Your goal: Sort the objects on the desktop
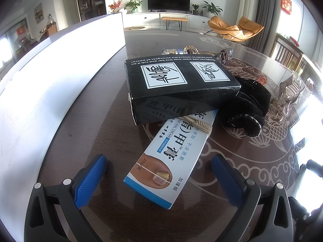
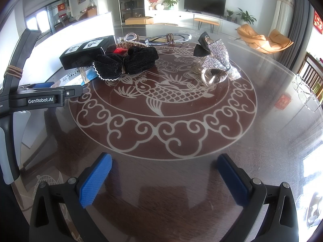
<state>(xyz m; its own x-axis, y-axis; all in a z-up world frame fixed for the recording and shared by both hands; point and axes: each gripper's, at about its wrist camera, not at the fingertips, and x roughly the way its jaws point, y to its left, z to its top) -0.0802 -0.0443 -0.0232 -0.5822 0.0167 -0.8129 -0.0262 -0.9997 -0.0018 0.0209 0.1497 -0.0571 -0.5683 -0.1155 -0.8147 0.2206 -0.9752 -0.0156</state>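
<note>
Blue pads of the left gripper (image 1: 159, 181) sit nearest in the left wrist view, spread wide with nothing between them but the near end of a white-and-blue cream box (image 1: 171, 161). That box lies flat on the desk (image 1: 242, 161), its near end reaching into the gap between the pads without touching either one. String is wound around the middle of the box. A black box (image 1: 177, 84) rests tilted on its far end. Just right of the black box lies a black hair bow (image 1: 246, 109), touching it. A white board (image 1: 50, 80) stands along the left side of the desk.

Turning to the right wrist view, the right gripper (image 2: 164, 179) is also wide apart and holds nothing, hovering over bare desk with a fish pattern. At the left edge the left gripper's black body shows, marked GenRobot.AI. Beyond it sit the black box (image 2: 84, 54) and the black hair bow (image 2: 127, 62). A rhinestone bow clip (image 2: 218, 60) lies well apart to the right. Clear glasses (image 2: 169, 38) lie at the far side.
</note>
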